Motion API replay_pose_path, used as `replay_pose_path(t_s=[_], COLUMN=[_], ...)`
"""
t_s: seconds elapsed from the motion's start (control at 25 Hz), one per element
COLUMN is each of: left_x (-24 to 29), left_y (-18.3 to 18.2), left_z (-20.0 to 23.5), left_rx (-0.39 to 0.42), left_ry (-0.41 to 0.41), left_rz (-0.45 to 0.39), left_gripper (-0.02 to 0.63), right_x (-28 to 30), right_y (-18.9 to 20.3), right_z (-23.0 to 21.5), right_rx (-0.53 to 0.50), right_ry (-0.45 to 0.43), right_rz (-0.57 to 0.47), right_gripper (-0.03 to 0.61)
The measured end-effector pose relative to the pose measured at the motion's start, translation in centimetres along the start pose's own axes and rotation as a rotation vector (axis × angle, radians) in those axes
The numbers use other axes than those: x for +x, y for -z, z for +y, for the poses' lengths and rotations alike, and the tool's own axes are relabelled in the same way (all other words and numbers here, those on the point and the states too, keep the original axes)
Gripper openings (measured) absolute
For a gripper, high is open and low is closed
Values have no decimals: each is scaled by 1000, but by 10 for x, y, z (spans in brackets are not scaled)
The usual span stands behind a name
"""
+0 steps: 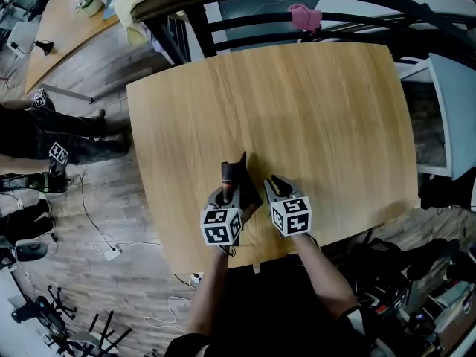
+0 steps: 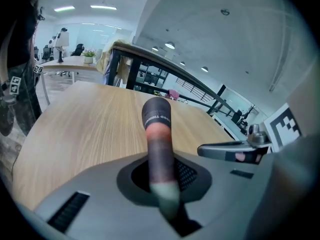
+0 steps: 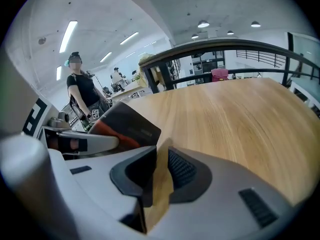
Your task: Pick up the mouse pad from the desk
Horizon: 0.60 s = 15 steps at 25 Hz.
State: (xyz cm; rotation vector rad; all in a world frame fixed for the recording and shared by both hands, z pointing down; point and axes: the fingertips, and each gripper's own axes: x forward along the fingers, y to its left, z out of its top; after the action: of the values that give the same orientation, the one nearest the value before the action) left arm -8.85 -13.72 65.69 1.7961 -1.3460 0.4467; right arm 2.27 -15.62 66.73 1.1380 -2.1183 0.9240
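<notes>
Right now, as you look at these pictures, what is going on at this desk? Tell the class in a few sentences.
A person leans over a wooden desk with a gripper in each hand. The left gripper is shut on a dark mouse pad, which sticks out ahead of its jaws and looks lifted off the desk. The right gripper hangs close beside it, its jaws a narrow gap apart with nothing between them.

A light wooden desk (image 1: 312,103) stands on plank floor (image 1: 111,214).
</notes>
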Motion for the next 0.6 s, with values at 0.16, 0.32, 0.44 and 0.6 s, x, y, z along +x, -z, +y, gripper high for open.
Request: replay_pose_path(t_s=[0.16, 0.32, 0.44, 0.6], left_x=[-21, -49, -69, -93], left_y=[4, 5, 7, 8], left_z=[-2, 7, 11, 11], left_rx=[6, -1, -2, -1], left_ry=[-3, -16, -32, -26], left_rz=[-16, -43, -58, -84], left_gripper=[44, 44, 43, 43], right_x=[-14, -24, -33, -48], right_y=[0, -2, 0, 1], right_z=[7, 23, 35, 53], right_rx=[-2, -3, -12, -25], right_ry=[24, 34, 38, 43], right_rz=[-28, -48, -60, -78], right_gripper=[45, 38, 37, 35])
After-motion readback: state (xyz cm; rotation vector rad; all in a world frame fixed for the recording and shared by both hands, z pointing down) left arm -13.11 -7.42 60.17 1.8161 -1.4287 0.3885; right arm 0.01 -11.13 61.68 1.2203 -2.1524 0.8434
